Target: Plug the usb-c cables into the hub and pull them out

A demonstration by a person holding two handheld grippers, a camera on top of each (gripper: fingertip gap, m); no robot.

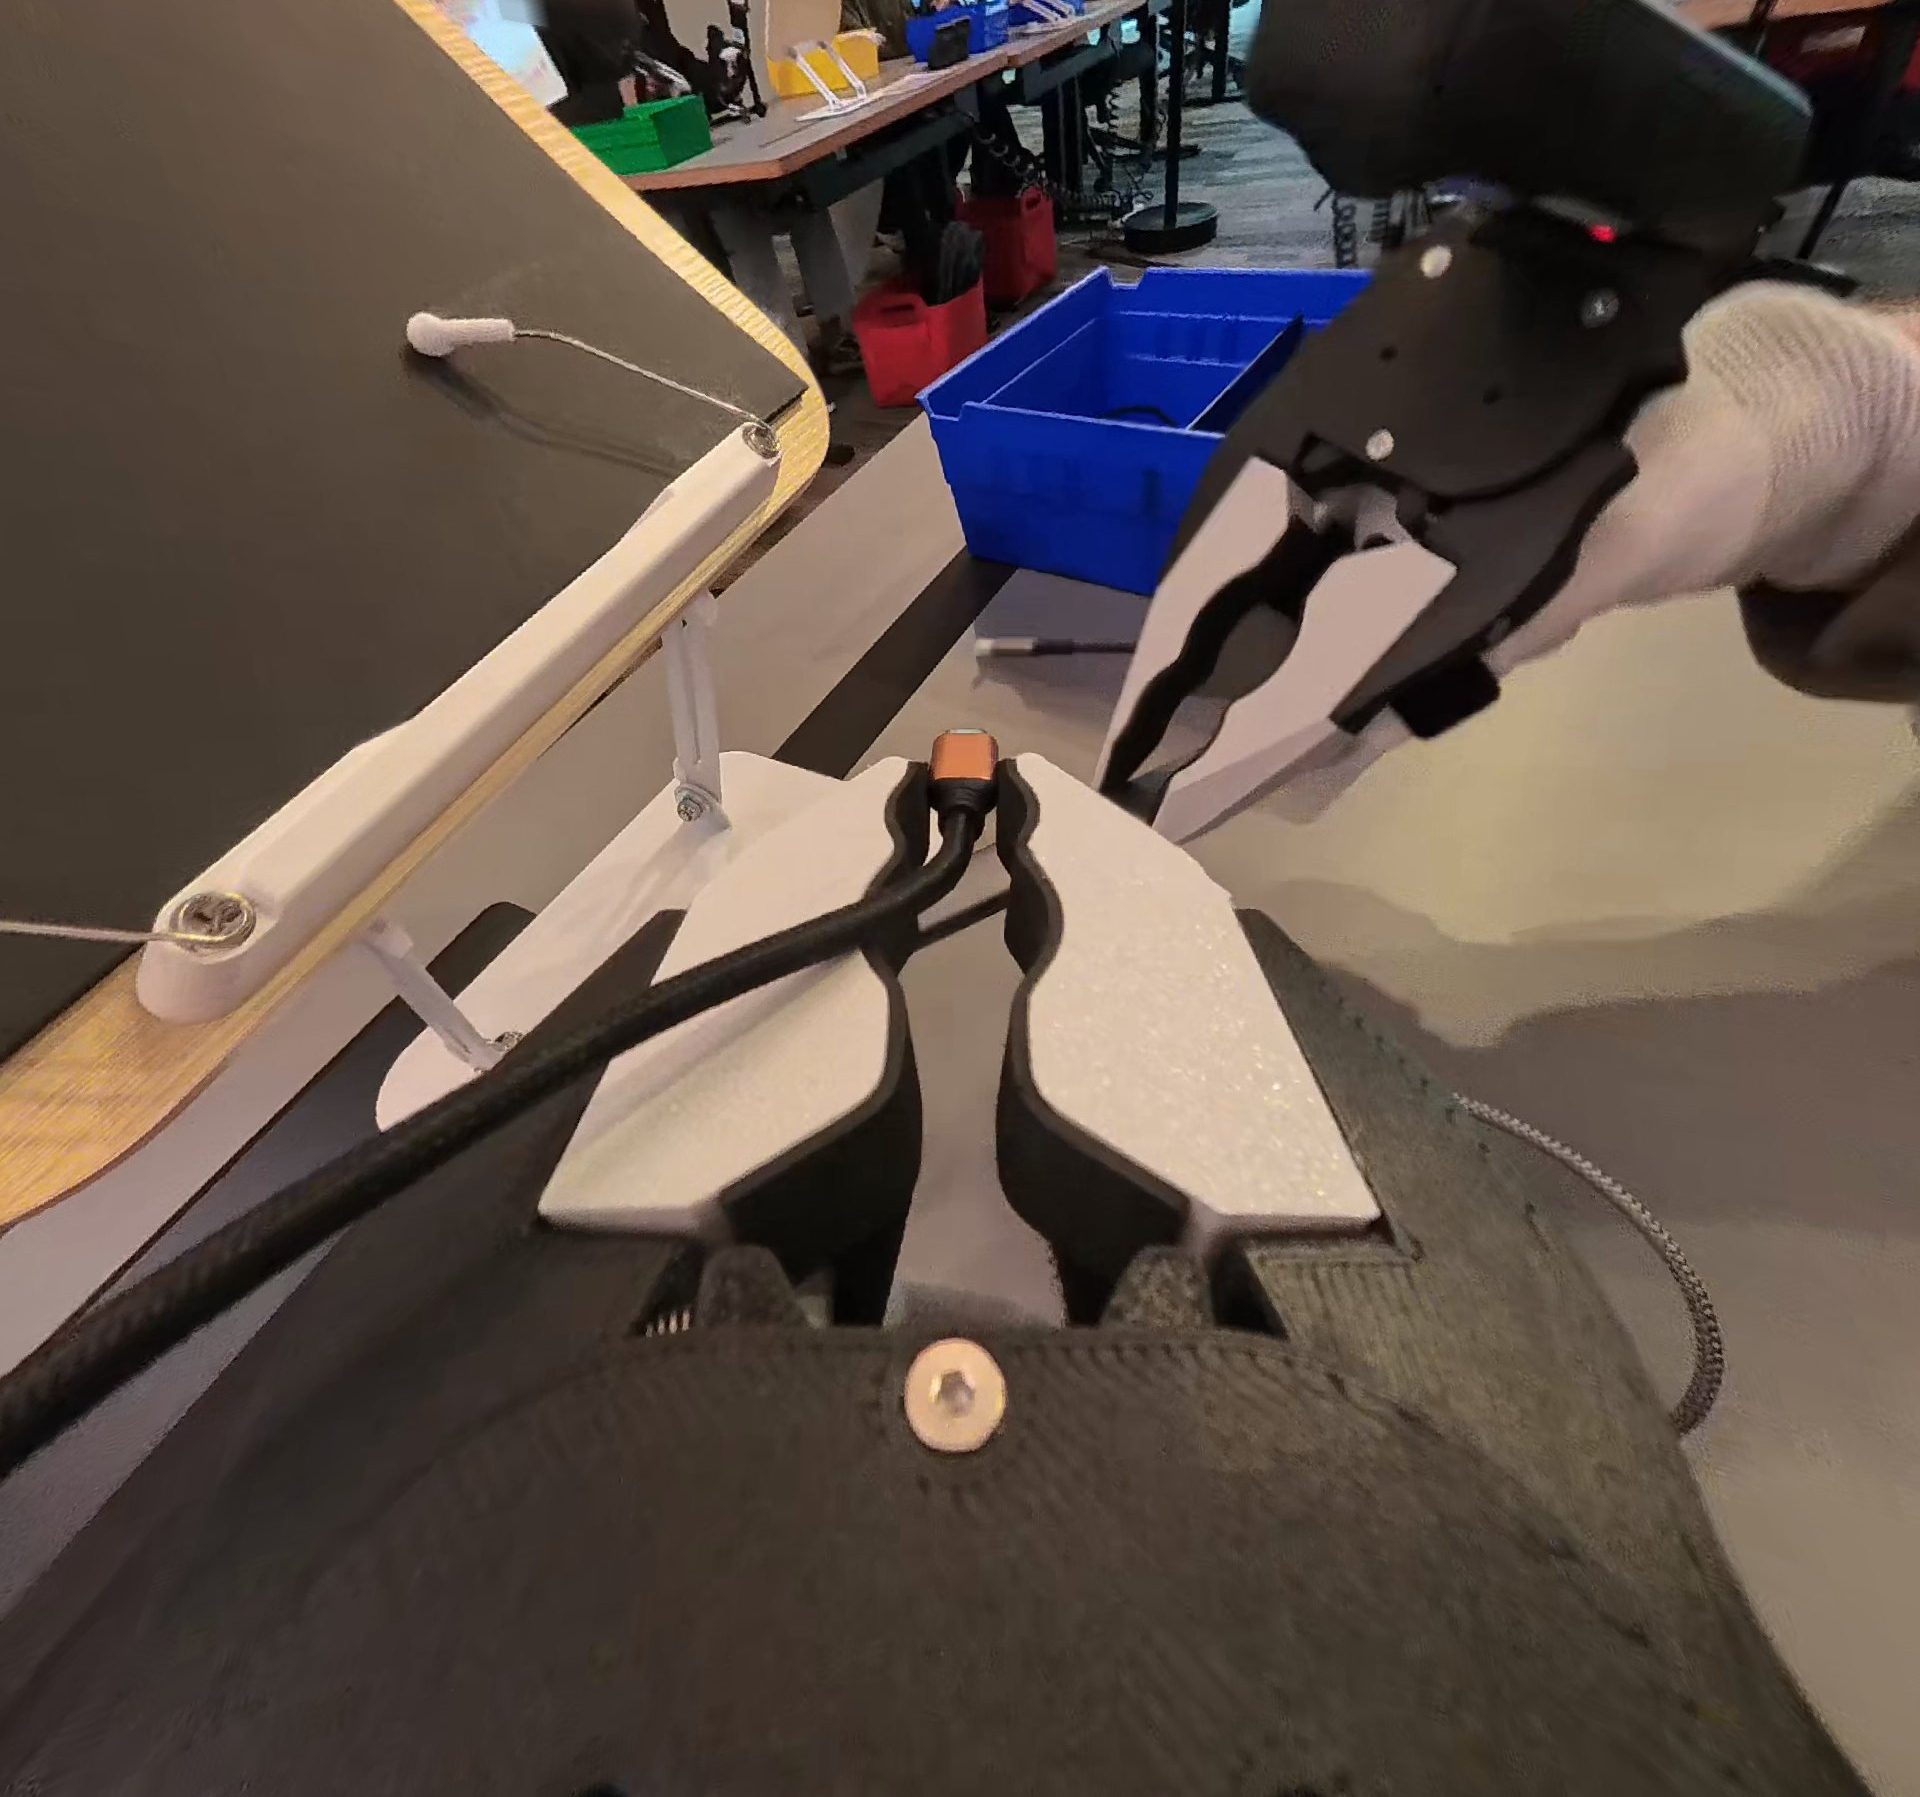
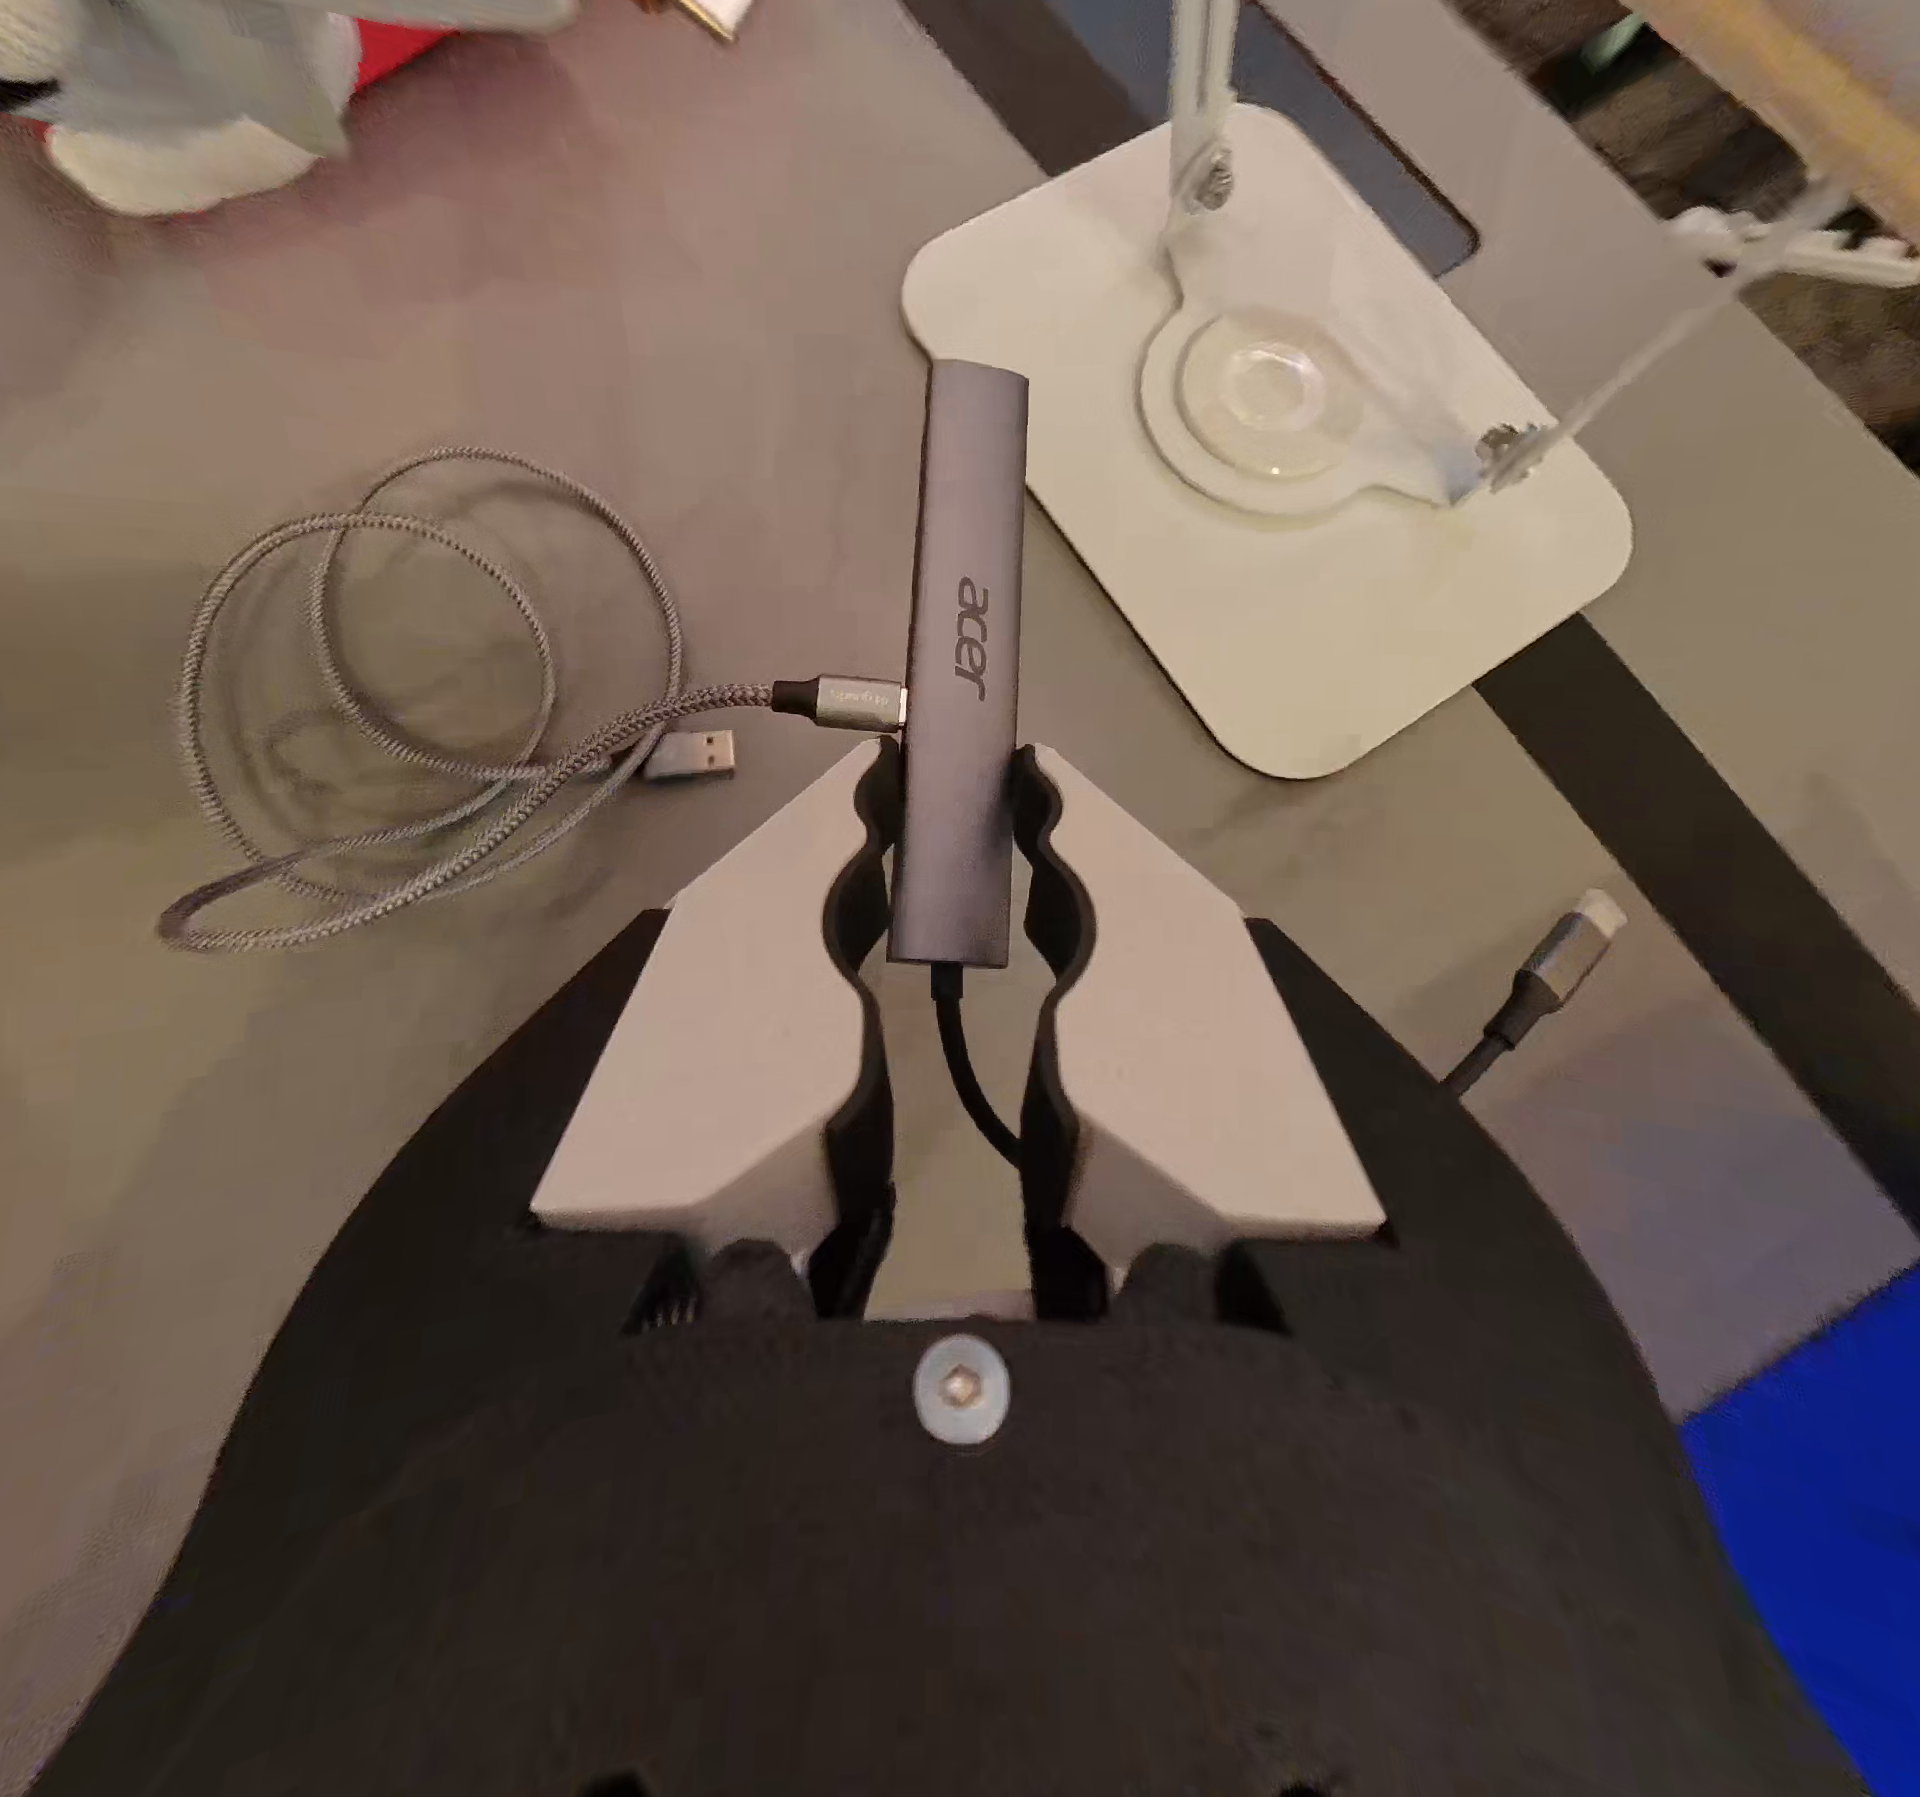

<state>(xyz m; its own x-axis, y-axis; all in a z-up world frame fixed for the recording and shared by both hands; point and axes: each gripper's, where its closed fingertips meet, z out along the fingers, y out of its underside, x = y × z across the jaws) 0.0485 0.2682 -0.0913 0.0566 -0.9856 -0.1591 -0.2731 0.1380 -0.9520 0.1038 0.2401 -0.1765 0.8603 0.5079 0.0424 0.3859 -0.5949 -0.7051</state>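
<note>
My right gripper [image 2: 951,797] is closed on the near half of the hub [image 2: 961,677], which I take as my landmark; the hub's own black lead runs back between the fingers. On the hub's left side a grey braided cable [image 2: 416,708] is already seated, its slack coiled on the table left of the hub. My left gripper [image 1: 961,791] is clamped on the copper plug [image 1: 964,760] of a black cable [image 1: 416,1134], held in the air up and to the left of the hub, well apart from it. Beyond the hub sits a white stand base [image 2: 1299,625]. Risks, in my judgement: the plug meets the port askew and jams; the hub twists in my grip; the stiff black cable drags the plug off line; or the seated cable gets nudged loose.
</note>
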